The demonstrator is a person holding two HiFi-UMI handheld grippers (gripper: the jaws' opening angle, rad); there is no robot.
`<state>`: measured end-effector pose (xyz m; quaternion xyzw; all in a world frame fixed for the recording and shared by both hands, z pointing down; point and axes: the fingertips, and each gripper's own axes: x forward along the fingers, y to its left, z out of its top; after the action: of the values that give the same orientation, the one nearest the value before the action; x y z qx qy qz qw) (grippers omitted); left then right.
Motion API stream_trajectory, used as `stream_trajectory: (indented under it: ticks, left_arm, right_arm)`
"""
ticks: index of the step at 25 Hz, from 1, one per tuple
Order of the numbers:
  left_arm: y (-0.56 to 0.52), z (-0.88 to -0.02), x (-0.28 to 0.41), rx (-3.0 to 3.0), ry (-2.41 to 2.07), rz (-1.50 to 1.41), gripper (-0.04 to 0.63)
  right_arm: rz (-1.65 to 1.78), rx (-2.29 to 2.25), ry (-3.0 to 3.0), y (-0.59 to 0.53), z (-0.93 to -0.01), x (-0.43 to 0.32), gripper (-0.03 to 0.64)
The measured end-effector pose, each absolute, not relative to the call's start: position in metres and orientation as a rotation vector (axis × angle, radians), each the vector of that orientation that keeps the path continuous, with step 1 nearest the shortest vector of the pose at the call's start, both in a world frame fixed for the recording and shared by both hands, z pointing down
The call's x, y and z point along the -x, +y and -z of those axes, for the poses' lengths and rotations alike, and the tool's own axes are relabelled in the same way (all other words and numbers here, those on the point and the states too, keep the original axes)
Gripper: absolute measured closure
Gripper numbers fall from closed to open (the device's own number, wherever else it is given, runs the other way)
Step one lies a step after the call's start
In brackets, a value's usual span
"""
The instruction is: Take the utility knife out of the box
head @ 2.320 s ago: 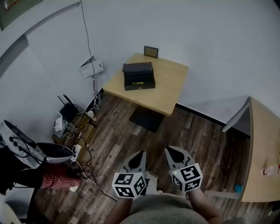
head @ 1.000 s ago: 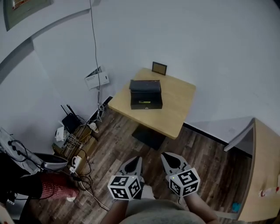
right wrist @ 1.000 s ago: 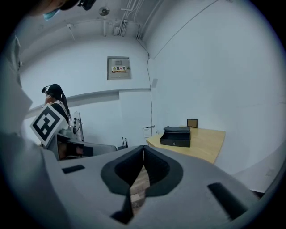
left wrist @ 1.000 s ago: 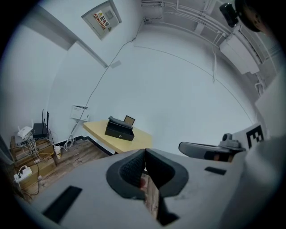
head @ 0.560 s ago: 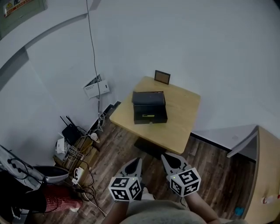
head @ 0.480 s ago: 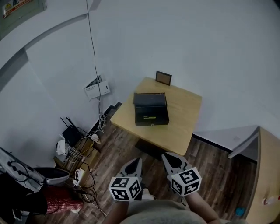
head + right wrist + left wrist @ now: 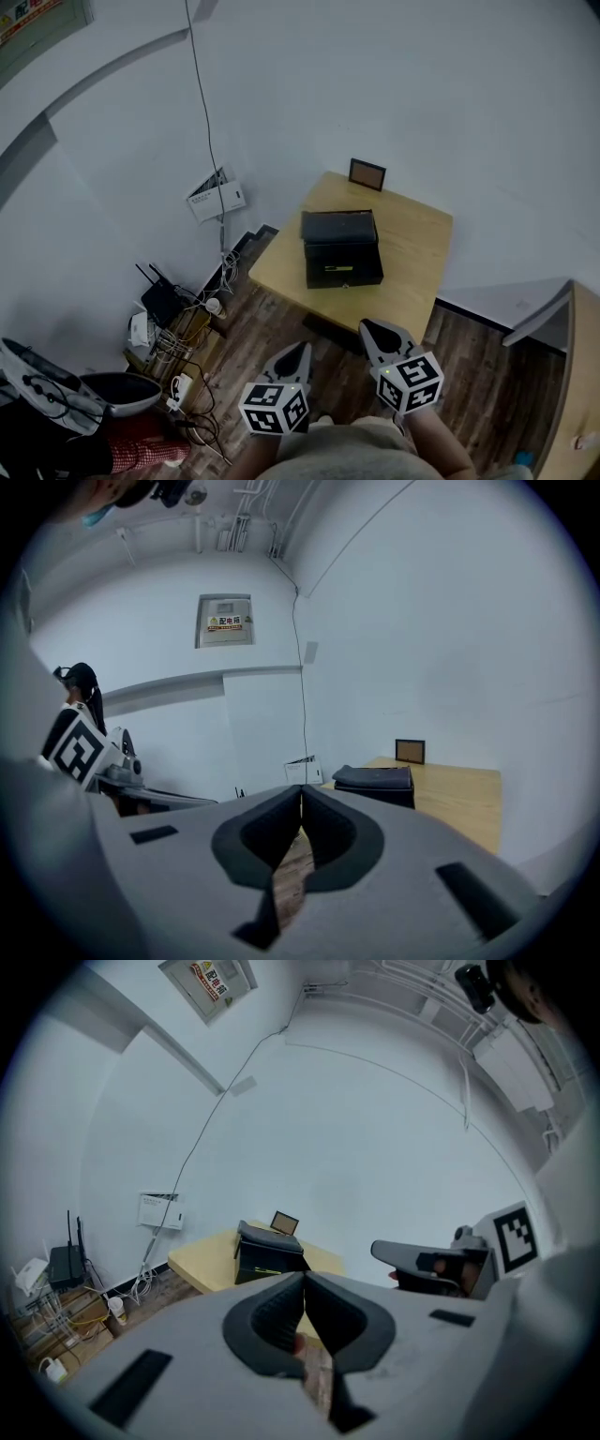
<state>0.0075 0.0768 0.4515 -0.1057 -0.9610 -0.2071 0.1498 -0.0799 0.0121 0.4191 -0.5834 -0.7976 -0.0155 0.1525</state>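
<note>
A black box (image 7: pixel 342 251) with its lid down stands on a small wooden table (image 7: pixel 417 248) against the white wall; a yellow-green strip shows on its front. No utility knife is visible. Both grippers are held over the wooden floor, short of the table's near edge and pointing toward it. My left gripper (image 7: pixel 301 348) is shut and empty, and so is my right gripper (image 7: pixel 368 326). The box (image 7: pixel 267 1255) shows ahead in the left gripper view beyond the shut left gripper (image 7: pixel 304 1277). In the right gripper view the box (image 7: pixel 375 784) lies right of the shut right gripper (image 7: pixel 301 790).
A small dark picture frame (image 7: pixel 367 173) stands at the table's far edge. Routers, power strips and cables (image 7: pixel 169 314) clutter the floor at left under a wall-mounted white box (image 7: pixel 217 195). Another wooden tabletop (image 7: pixel 583 375) is at the right edge.
The table and box have come nearer and shifted right in the head view as both grippers moved forward toward them. Both stay shut.
</note>
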Motion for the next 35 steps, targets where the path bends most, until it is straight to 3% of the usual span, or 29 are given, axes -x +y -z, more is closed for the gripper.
stream_trajectory:
  ticks: [18, 35]
  left_arm:
    - [0.153, -0.463, 0.092, 0.483, -2.728, 0.634, 0.592]
    - [0.178, -0.482, 0.138, 0.707, -2.677, 0.716, 0.592]
  right_arm:
    - [0.173, 1.774, -2.179, 0.082, -0.429, 0.201, 0.617]
    - [0.424, 1.989, -1.942, 0.150, -0.472, 0.254, 0.617]
